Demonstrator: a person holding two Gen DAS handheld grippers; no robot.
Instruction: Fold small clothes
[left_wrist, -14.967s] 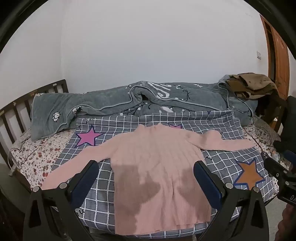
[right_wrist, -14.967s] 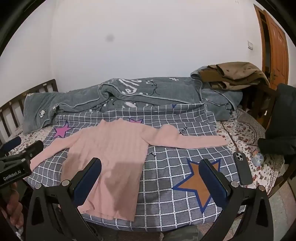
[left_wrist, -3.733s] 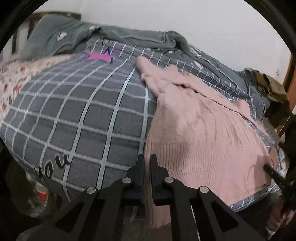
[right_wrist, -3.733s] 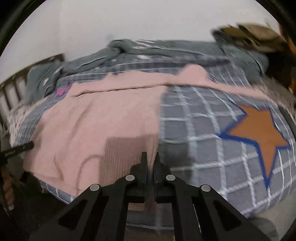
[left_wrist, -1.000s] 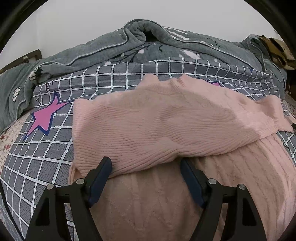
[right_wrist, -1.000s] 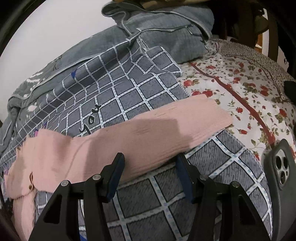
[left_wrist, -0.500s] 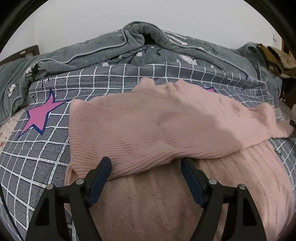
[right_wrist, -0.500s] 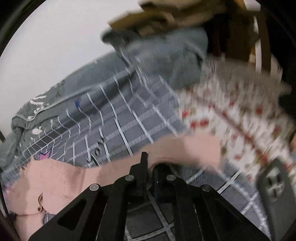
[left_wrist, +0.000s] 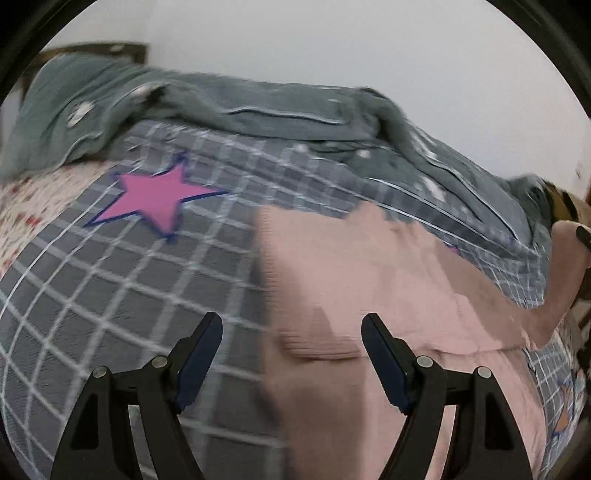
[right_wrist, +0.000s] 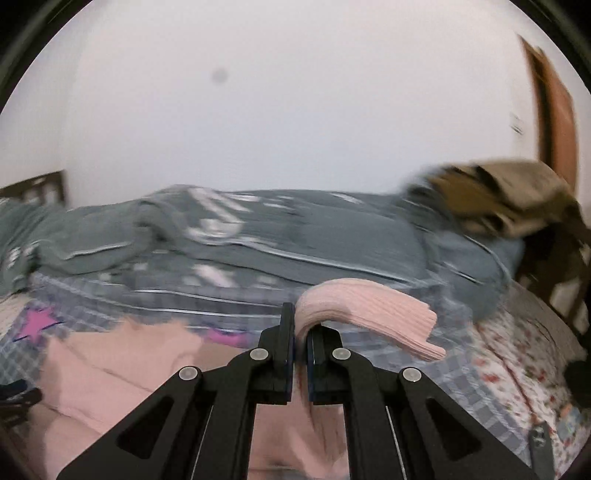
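Note:
A pink ribbed sweater (left_wrist: 369, 295) lies on the grey checked bedspread (left_wrist: 110, 295), its left sleeve folded across the body. My left gripper (left_wrist: 291, 350) is open and empty, hovering just above the sweater's left edge. My right gripper (right_wrist: 301, 328) is shut on the sweater's right sleeve (right_wrist: 369, 314) and holds it lifted above the bed; the cuff droops to the right. The sweater body (right_wrist: 122, 365) shows at lower left in the right wrist view. The lifted sleeve also shows at the right edge of the left wrist view (left_wrist: 565, 266).
A rumpled grey blanket (left_wrist: 258, 107) lies along the back of the bed by the white wall. Brown clothes (right_wrist: 498, 195) are piled on a chair at the right. A wooden headboard (right_wrist: 33, 188) is at the left. A floral sheet (right_wrist: 517, 354) covers the bed's right side.
My right gripper, shut on the right sleeve, has lifted it off the bed and swung toward the sweater's body. My left gripper has shifted left, still open.

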